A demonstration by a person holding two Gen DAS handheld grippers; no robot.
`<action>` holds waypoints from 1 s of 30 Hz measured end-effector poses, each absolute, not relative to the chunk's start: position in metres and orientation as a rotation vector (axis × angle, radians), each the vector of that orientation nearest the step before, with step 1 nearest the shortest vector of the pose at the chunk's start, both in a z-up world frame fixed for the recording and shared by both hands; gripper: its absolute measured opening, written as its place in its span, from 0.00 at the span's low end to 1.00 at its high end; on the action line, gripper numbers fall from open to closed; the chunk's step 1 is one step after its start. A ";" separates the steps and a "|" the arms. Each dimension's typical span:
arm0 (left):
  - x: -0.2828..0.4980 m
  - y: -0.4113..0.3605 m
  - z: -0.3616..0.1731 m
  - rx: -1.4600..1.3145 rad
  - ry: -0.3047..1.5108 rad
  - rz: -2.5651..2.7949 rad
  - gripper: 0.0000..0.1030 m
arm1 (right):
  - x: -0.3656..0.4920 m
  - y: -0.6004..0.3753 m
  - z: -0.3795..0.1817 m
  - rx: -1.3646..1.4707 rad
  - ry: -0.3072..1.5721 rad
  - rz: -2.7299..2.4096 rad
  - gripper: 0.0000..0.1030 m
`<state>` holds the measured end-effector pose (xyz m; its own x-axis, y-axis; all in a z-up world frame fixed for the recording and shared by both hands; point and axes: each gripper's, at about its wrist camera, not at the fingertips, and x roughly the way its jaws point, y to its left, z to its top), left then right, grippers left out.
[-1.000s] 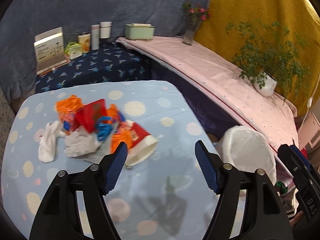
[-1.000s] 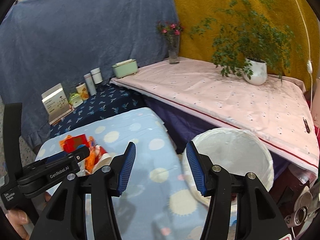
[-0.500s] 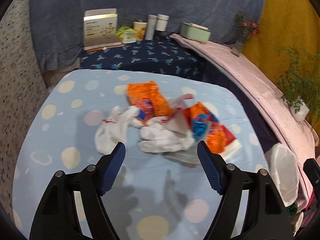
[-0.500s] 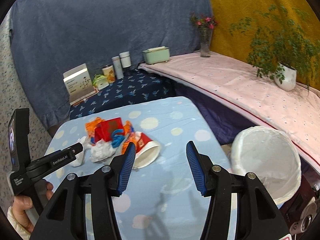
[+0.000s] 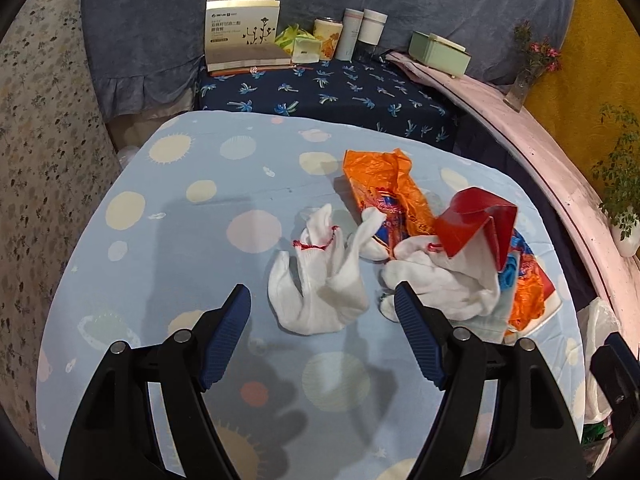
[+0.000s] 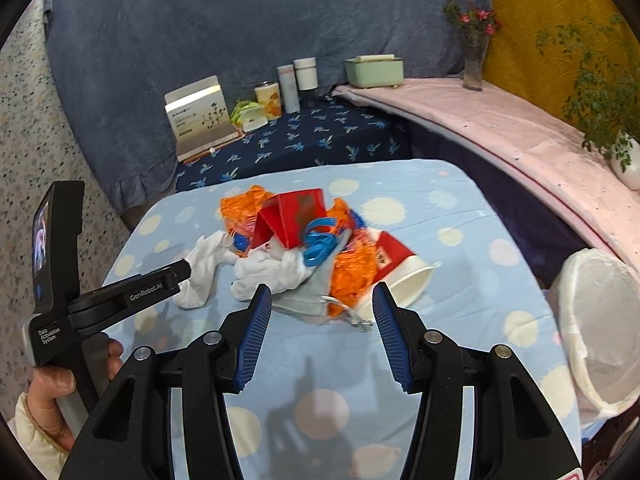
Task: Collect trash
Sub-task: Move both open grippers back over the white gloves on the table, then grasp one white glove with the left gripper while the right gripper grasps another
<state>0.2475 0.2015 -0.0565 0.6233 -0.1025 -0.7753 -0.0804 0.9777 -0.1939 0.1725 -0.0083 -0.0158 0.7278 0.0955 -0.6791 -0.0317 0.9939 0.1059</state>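
A heap of trash lies on the blue spotted table (image 5: 200, 240): two white gloves (image 5: 320, 292), an orange wrapper (image 5: 384, 184), a red carton (image 5: 476, 220) and a tipped paper cup (image 6: 400, 276) with a blue band (image 6: 320, 240). My left gripper (image 5: 320, 300) hovers open just short of the nearer glove, nothing between its pads. In the right wrist view my right gripper (image 6: 322, 296) stands open in front of the heap, near a grey mask (image 6: 308, 296). A hand (image 6: 60, 380) holds the left gripper (image 6: 168, 276) beside the glove (image 6: 204, 268).
A bin with a white liner (image 6: 600, 320) stands off the table's right edge. Behind the table, a dark blue shelf (image 5: 340, 92) carries a box (image 5: 240, 36), cans and a green case (image 5: 440, 54). A pink ledge (image 6: 500, 128) with a vase and a potted plant runs along the right.
Both views have swung left from the bin toward the trash heap and sunk closer to it. The left gripper now sits over the white gloves, the right one faces the cup and mask.
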 end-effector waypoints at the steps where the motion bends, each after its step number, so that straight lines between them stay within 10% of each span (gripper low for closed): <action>1: 0.251 0.203 -0.059 -0.220 0.905 -0.020 0.68 | 0.177 -0.005 -0.020 0.090 0.760 0.075 0.50; 15: 0.283 0.205 -0.086 -0.246 0.953 -0.083 0.49 | 0.236 0.024 -0.062 0.145 0.854 0.115 0.45; 23: 0.283 0.200 -0.089 -0.243 0.955 -0.121 0.17 | 0.253 0.025 -0.082 0.142 0.903 0.108 0.18; 30: 0.271 0.196 -0.079 -0.239 0.933 -0.124 0.11 | 0.243 0.017 -0.073 0.149 0.871 0.108 0.08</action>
